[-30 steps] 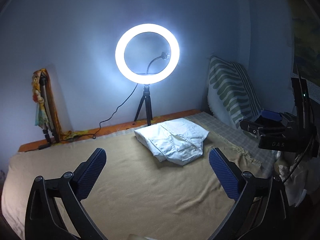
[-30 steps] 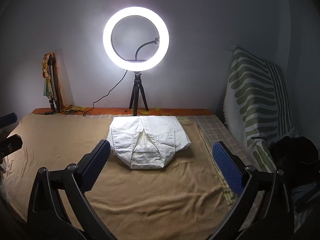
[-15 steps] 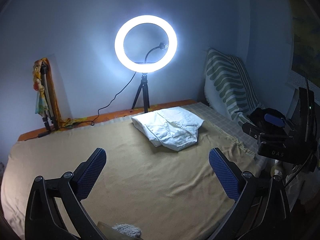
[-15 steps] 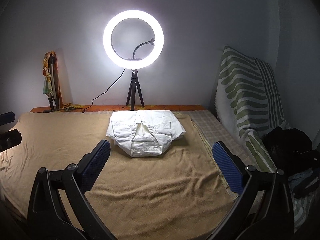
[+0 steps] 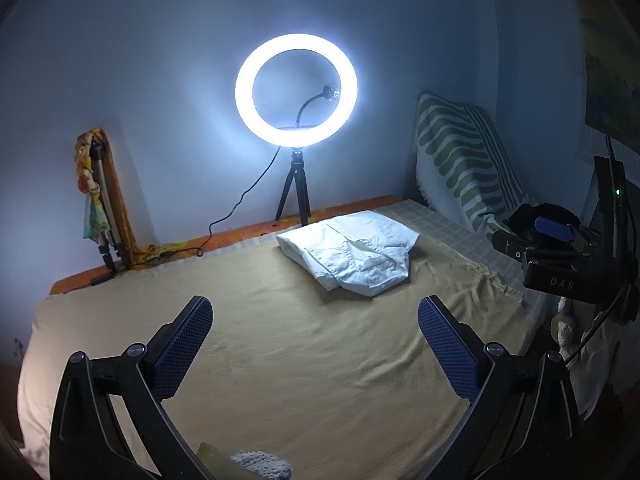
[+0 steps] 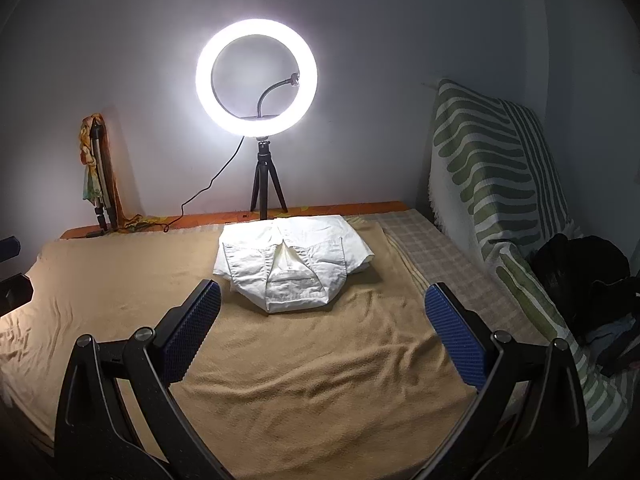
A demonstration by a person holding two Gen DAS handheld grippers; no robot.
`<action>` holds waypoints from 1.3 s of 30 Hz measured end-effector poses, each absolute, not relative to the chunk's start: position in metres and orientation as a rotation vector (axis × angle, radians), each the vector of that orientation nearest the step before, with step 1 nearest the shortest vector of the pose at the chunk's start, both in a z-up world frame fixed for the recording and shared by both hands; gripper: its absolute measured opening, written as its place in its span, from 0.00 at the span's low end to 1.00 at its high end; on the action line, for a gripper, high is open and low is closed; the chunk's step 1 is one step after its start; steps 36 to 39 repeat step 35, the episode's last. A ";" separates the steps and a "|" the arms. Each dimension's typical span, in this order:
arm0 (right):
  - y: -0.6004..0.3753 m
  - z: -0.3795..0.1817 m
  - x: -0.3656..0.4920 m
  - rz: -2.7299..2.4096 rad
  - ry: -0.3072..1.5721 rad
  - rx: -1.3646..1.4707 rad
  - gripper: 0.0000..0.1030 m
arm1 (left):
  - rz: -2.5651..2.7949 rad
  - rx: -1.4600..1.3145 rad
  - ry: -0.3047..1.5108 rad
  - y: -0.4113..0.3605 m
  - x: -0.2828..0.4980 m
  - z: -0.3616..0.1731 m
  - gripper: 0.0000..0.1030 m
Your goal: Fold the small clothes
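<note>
Shorts (image 6: 294, 262) folded into a neat white bundle, parked at the far end of tan blanket (image 6: 312, 368) under ring light (image 6: 256, 78). Left gripper (image 5: 314, 342) and right gripper (image 6: 322, 330) both spread wide, empty, well back; probably done folding.

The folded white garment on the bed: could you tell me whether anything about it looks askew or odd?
Nothing stands out. The white garment lies folded on the tan blanket, clear of both open tongs, left and right.
</note>
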State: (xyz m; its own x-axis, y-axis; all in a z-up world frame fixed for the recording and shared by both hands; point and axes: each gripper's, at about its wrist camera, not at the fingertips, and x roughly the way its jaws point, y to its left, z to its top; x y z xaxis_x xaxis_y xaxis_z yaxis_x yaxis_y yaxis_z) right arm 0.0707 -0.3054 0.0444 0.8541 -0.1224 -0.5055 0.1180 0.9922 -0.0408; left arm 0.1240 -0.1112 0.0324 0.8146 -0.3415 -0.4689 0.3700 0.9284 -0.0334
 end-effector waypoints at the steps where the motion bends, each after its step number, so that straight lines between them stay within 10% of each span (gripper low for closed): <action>1: -0.304 0.045 0.070 -0.127 0.532 -0.008 1.00 | -0.380 0.062 0.488 -0.111 0.124 0.032 0.99; 39: -0.297 0.052 0.070 -0.107 0.526 -0.025 1.00 | -0.352 0.065 0.482 -0.104 0.118 0.035 0.99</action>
